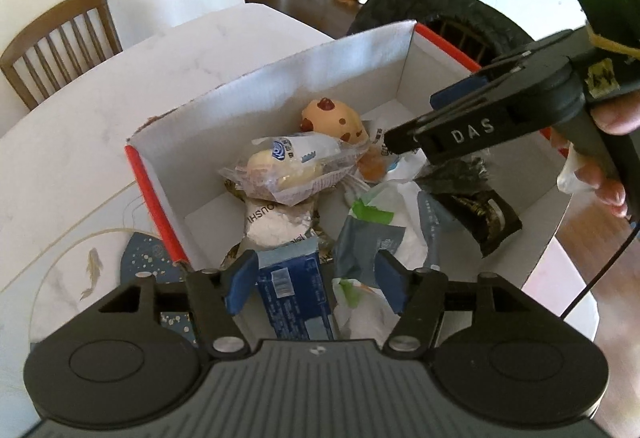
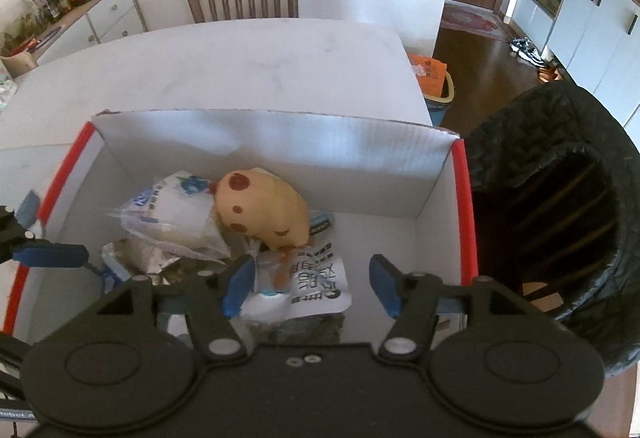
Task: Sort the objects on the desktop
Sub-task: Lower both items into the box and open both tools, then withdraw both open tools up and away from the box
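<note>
Blue carton [image 1: 294, 286] lies between the spread left gripper [image 1: 316, 280], inside the box [image 1: 280, 85].

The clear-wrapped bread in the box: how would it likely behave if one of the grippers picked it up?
The clear-wrapped bread would probably feel light for its size, being puffy bread in thin film. The glossy, crinkled wrapper may slip between the pads. It lies on top of loose packets in the white box, so lifting it could shift them, and a firm squeeze would likely squash it.

Soft daylight fills both fisheye views, brightest on the white wall behind the cardboard box [image 2: 276, 141]. The box floor lies in shade. Edges curve strongly; detail stays slightly soft.
</note>
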`<move>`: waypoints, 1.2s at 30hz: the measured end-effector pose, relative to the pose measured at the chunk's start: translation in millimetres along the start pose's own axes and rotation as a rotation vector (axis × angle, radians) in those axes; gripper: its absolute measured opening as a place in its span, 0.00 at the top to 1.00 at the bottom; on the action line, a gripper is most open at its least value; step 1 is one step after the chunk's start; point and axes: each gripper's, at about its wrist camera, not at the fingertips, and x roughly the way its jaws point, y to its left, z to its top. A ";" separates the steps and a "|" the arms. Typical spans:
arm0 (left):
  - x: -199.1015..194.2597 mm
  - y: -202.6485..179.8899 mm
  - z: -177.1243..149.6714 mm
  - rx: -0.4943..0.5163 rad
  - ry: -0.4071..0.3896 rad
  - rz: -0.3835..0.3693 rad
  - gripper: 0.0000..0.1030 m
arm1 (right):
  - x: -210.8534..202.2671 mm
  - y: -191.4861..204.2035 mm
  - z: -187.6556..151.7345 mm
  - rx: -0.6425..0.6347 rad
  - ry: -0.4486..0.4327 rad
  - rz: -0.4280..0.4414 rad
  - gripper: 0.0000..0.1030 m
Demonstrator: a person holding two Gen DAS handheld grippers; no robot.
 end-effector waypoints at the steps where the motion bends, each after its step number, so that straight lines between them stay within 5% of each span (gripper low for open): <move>1: -2.7 0.7 -0.2 -0.006 -0.005 -0.001 0.39 | -3.1 1.4 0.2 -0.003 -0.004 0.006 0.39; 17: -46.7 12.4 -12.7 -0.072 -0.102 0.013 0.38 | -56.8 35.7 -9.2 -0.047 -0.075 0.072 0.38; 36: -78.8 41.3 -34.3 -0.123 -0.172 0.017 0.18 | -99.8 72.6 -39.6 0.019 -0.245 0.018 0.19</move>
